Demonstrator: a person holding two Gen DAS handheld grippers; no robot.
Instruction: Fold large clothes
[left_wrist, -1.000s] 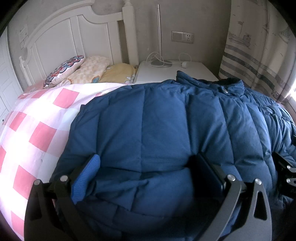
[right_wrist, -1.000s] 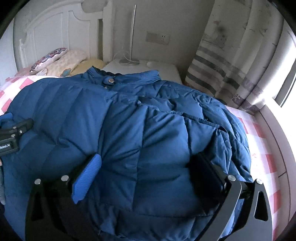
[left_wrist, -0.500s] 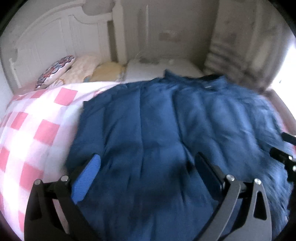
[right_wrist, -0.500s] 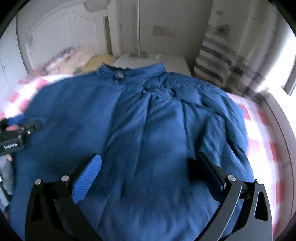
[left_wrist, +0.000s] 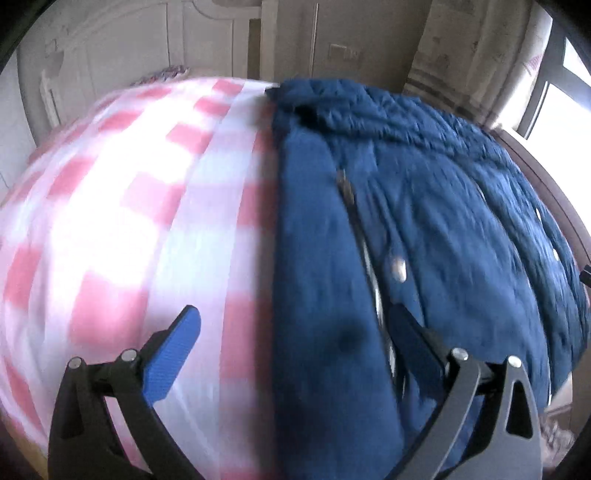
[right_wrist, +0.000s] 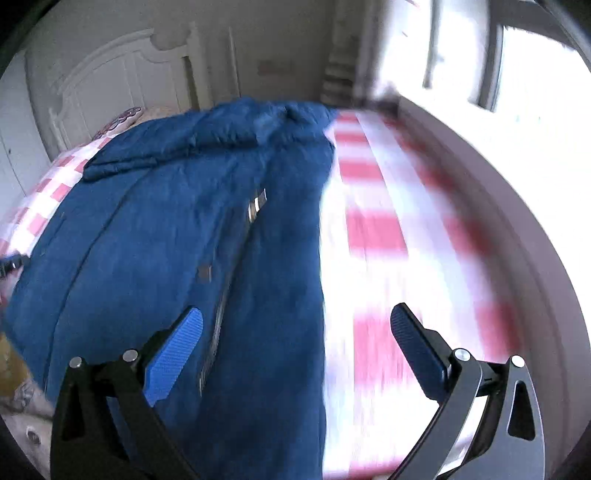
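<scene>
Left wrist view shows me the padded navy-blue quilted jacket (left_wrist: 424, 221) spread on the pink-and-white checked bedspread (left_wrist: 129, 221), front up, zipper showing. My left gripper (left_wrist: 291, 350) hangs released above its edge; my right gripper (right_wrist: 295, 343) is released too, grasping nothing.

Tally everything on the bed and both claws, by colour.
Blue: 1, the jacket
Pink-and-white: 1, the checked bedspread
Black with blue pads: 2, the left claw and the right claw, both open
Total: 4
</scene>
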